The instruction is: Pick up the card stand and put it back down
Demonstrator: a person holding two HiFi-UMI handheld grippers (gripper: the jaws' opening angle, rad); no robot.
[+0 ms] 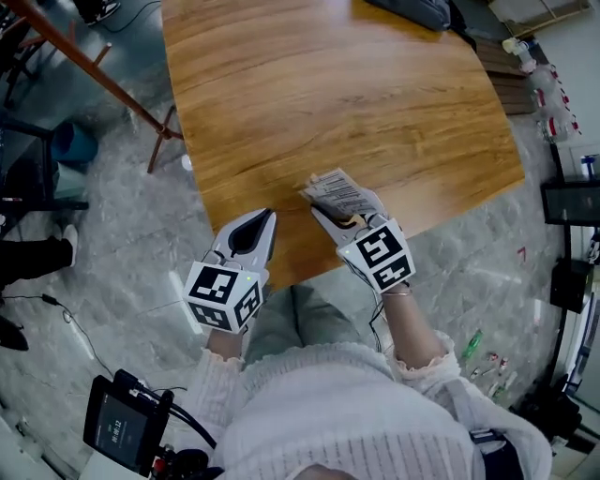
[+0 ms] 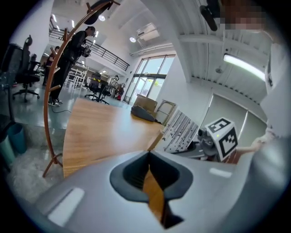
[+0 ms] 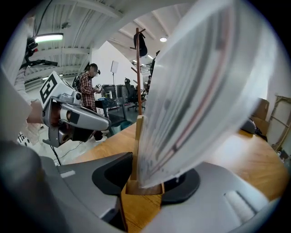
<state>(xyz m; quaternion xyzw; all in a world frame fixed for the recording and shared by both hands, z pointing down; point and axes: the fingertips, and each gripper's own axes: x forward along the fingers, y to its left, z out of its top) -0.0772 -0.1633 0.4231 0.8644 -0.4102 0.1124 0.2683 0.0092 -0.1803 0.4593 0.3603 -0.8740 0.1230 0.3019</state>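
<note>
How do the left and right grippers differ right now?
The left gripper has fingers closed together; the right gripper has them held apart by the card stand. The left gripper is empty; the right gripper grips that stand. Both hang over the table near its edge.

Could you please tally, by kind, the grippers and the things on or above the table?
Grippers: 2, the left gripper and the right gripper
Card stand: 1, clamped in the right gripper
Dark object at the table's far edge: 1
Total: 4
</note>
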